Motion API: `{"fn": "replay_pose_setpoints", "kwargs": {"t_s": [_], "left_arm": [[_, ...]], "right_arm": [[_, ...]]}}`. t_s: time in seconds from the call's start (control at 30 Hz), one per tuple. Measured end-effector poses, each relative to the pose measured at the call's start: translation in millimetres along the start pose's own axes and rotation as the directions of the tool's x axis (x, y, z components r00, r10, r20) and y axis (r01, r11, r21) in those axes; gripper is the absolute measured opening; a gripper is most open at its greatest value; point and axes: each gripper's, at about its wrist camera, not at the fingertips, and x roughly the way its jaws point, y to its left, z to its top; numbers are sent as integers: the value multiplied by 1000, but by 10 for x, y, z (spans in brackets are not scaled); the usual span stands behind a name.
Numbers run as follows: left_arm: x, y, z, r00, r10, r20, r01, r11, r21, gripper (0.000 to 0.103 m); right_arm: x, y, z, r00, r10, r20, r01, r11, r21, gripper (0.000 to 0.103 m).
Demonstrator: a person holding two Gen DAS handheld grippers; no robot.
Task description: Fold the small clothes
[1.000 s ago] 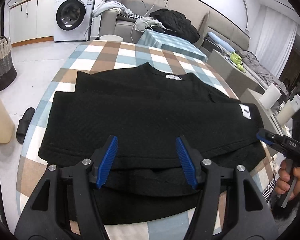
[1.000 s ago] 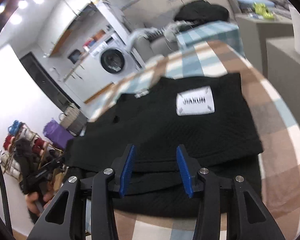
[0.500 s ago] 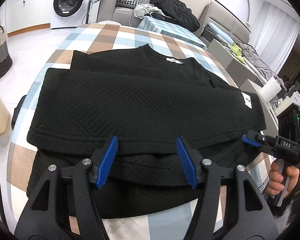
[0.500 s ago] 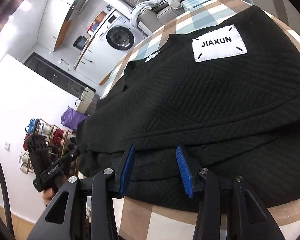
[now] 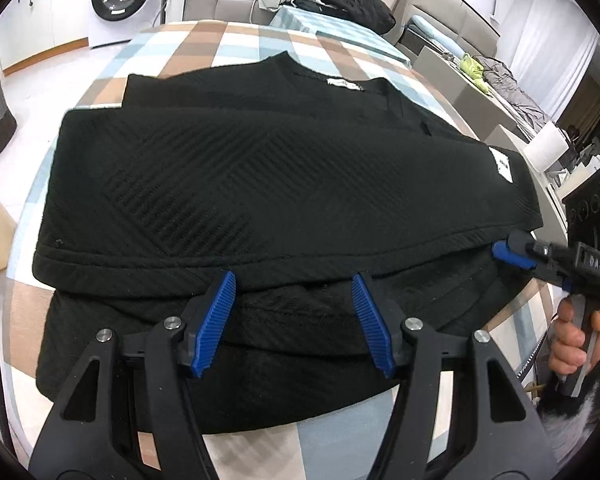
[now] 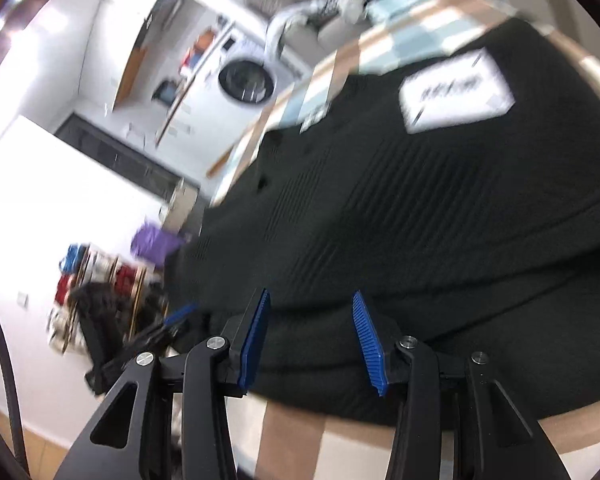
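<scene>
On the checked-cloth bench [image 5: 228, 44] lies the folded black ribbed knit sweater [image 5: 284, 196]. The left gripper [image 5: 292, 312] hovers at its near hem, fingers parted and empty. The right gripper [image 6: 310, 332] is opening, its fingers straddling the hem without pressing it.

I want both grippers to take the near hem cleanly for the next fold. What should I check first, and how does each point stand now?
1. Left gripper jaws open, nothing pinched: ok.
2. Right gripper jaws opening, no cloth pressed between the pads: ok.
3. Black garment lies flat on the checked tablecloth, upper layer already folded over: ok.
4. Both grippers at the garment's near edge, left gripper over the middle, right gripper near the right corner: ok.
5. Which layers each gripper would catch: cannot tell.
6. Right wrist view sharp enough to aim: not ok, blurred.
</scene>
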Motion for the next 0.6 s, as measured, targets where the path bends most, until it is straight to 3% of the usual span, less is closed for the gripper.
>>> {"fn": "replay_pose_setpoints", "kwargs": {"t_s": [0.1, 0.2, 0.37, 0.5, 0.57, 0.6], "left_arm": [[2, 11, -13, 1000, -8, 1, 8, 1000, -1, 58], [6, 13, -16, 1000, -9, -1, 9, 1000, 4, 58], [8, 16, -12, 1000, -7, -3, 7, 1000, 16, 58], [13, 1, -7, 1000, -14, -7, 14, 1000, 27, 61], [13, -3, -8, 1000, -15, -9, 15, 999, 29, 61], [8, -1, -5, 1000, -20, -13, 20, 999, 29, 61]], "right_arm": [[136, -2, -51, 999, 5, -42, -5, 1000, 10, 49], [114, -37, -29, 1000, 19, -5, -19, 999, 37, 49], [-64, -7, -5, 986, -3, 165, -2, 1000, 30, 49], [-147, -100, 22, 967, 43, 250, -62, 996, 67, 48], [-121, -126, 24, 965, 7, 262, -28, 996, 79, 38], [-103, -137, 19, 965, -13, 261, -7, 997, 74, 20]]}}
